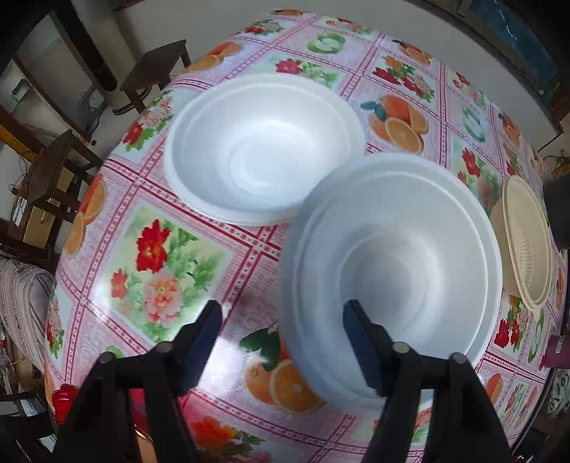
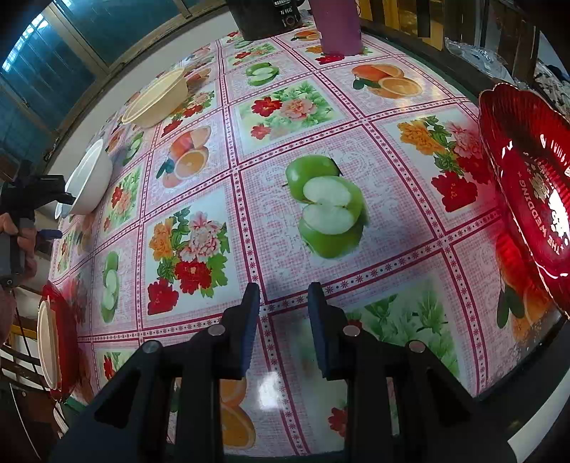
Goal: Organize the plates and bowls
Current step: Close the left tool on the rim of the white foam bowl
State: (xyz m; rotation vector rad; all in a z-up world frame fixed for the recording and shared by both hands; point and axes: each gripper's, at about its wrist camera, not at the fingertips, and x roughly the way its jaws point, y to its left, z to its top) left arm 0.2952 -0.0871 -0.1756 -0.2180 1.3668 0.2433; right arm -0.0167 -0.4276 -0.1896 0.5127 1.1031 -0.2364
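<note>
In the left wrist view my left gripper [image 1: 283, 313] is open, its jaws straddling the near rim of a white foam bowl [image 1: 420, 235]; one finger is inside the bowl, the other outside. A second white foam bowl [image 1: 263, 146] sits just beyond on the floral tablecloth. A cream bowl [image 1: 527, 245] stands to the right. In the right wrist view my right gripper [image 2: 284, 297] is open and empty over the tablecloth. A red glass plate [image 2: 530, 192] lies at the right edge. A white bowl [image 2: 89, 181], the cream bowl [image 2: 158, 99] and the left gripper [image 2: 62, 201] show at far left.
A red plate with a white dish in it [image 2: 53, 342] sits at the near left table edge. A dark appliance [image 2: 265, 14] and a purple cylinder [image 2: 340, 25] stand at the far end. Wooden chairs [image 1: 156, 67] stand beyond the table.
</note>
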